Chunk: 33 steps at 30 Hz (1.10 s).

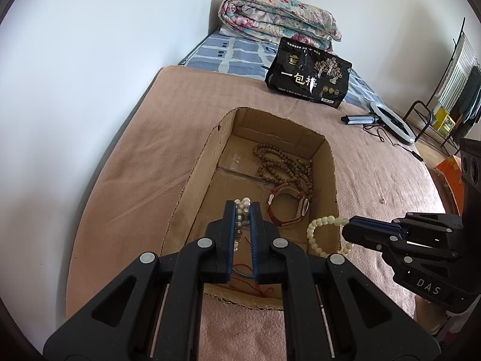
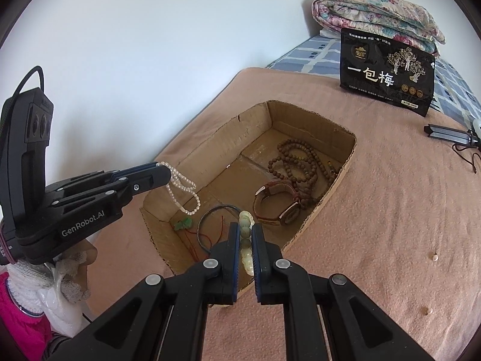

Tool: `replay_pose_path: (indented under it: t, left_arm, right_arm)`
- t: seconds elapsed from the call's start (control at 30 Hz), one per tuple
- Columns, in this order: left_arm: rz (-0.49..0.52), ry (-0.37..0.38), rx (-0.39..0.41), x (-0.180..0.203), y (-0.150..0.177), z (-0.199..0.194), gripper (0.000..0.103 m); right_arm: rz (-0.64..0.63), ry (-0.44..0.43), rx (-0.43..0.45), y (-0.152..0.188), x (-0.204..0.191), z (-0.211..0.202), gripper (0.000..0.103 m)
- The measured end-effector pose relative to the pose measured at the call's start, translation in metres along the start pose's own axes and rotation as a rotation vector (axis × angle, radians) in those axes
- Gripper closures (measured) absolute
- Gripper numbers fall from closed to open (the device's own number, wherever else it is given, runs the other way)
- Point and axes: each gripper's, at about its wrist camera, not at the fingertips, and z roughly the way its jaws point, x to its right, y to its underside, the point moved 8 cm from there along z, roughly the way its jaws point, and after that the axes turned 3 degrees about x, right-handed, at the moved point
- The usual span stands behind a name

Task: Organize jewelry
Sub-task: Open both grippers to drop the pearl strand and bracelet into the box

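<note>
Between the closed jaws of the left gripper (image 1: pixel 242 210) hangs a pearl strand (image 2: pixel 182 189), clamped near one end so its loops dangle over the near-left corner of the cardboard box (image 2: pixel 350 153). Just to its right, the right gripper (image 2: pixel 245 229) is likewise clamped tight, on a pale green bead bracelet (image 1: pixel 319 234) that droops over the box's near rim. Directly below both grippers, on the box floor, lie a thin dark bangle (image 2: pixel 210 214) tangled with red cord (image 2: pixel 200 240), and a small green pendant (image 2: pixel 182 224) toward the left wall. Further ahead rests a brown-strapped wristwatch (image 2: pixel 278 203), touching a heap of brown wooden prayer beads (image 2: pixel 300 162) beyond it, against the right wall. Past the box, on the pink blanket (image 2: pixel 390 210), stands a black snack pouch (image 2: pixel 387 72); a folded floral quilt (image 2: pixel 375 15) lies behind it. Off to the far right sits a ring light (image 1: pixel 390 121).
</note>
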Motion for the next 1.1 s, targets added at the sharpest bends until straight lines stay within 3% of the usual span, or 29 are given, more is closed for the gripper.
replay_pose_path:
  t: [0.13,0.2,0.27,0.3,0.33,0.4,0.5,0.77,1.1]
  left_arm:
    - [-0.005,-0.002,0.001,0.0,-0.001,0.001,0.096]
    - [-0.005,-0.01,0.008,-0.001,-0.002,0.0,0.096]
    - [-0.003,-0.02,0.011,-0.002,-0.003,-0.001,0.095]
    - [-0.001,-0.028,0.015,-0.002,-0.003,-0.001,0.09]
    - [-0.001,-0.031,0.019,-0.002,-0.004,-0.002,0.077]
    - [-0.001,-0.037,0.035,-0.002,-0.005,-0.004,0.065]
    - [-0.002,-0.043,0.042,-0.003,-0.008,-0.006,0.065]
    - [0.002,-0.045,0.049,-0.002,-0.01,-0.008,0.065]
    - [-0.007,-0.025,0.066,0.014,-0.014,-0.013,0.065]
  right_arm:
    - [-0.004,0.007,0.011,-0.001,0.001,-0.002,0.091]
    - [0.0,0.009,0.023,-0.002,0.002,-0.004,0.073]
    - [0.002,0.015,0.027,-0.002,0.003,-0.005,0.066]
    - [0.002,0.019,0.027,-0.002,0.003,-0.006,0.058]
    - [0.002,0.025,0.03,-0.002,0.004,-0.007,0.052]
    - [0.001,0.046,0.045,-0.003,0.007,-0.01,0.033]
    - [-0.003,0.075,0.058,-0.003,0.01,-0.014,0.02]
    - [0.001,0.135,0.074,-0.003,0.019,-0.024,0.009]
    - [-0.025,0.236,0.095,-0.001,0.032,-0.041,0.003]
